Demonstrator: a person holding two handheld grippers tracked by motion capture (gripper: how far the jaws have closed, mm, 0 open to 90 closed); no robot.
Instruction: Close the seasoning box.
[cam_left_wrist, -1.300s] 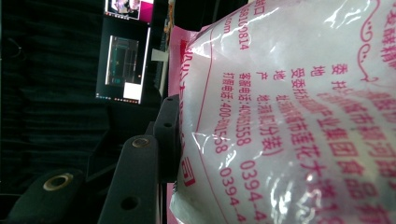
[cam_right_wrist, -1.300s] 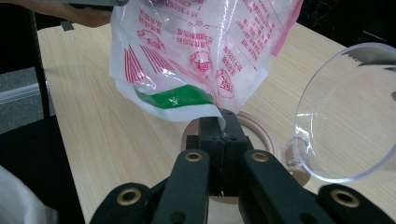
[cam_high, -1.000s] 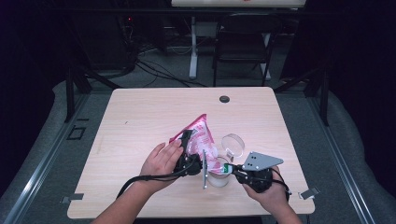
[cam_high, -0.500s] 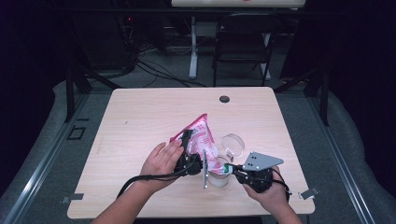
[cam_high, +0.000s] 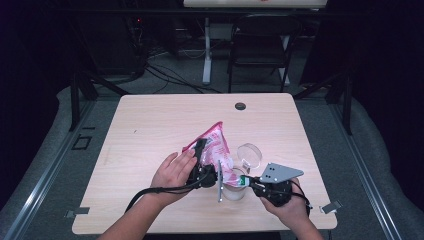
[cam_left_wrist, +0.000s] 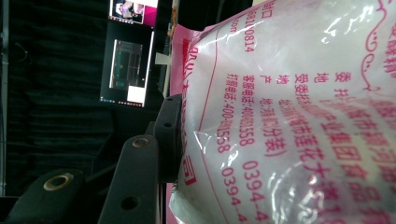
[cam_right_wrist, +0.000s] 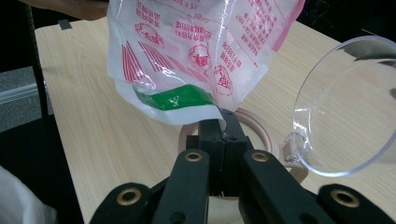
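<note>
Comparing with a second ago, nothing shifts: the left gripper (cam_high: 202, 159) fingers stay clamped on the pink bag (cam_high: 212, 146), tilted over the jar (cam_high: 234, 189), right gripper (cam_right_wrist: 223, 122) fingers pinching its corner, suggesting pouring continues.

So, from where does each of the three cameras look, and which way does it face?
High view: above the near table edge, looking forward and down; both forearms, left tongs, right tongs.
Left gripper view: on the left tongs, facing the pink bag; one black jaw.
Right gripper view: on the right tongs, facing the bag's corner, jar and clear lid.
All share the bag.
</note>
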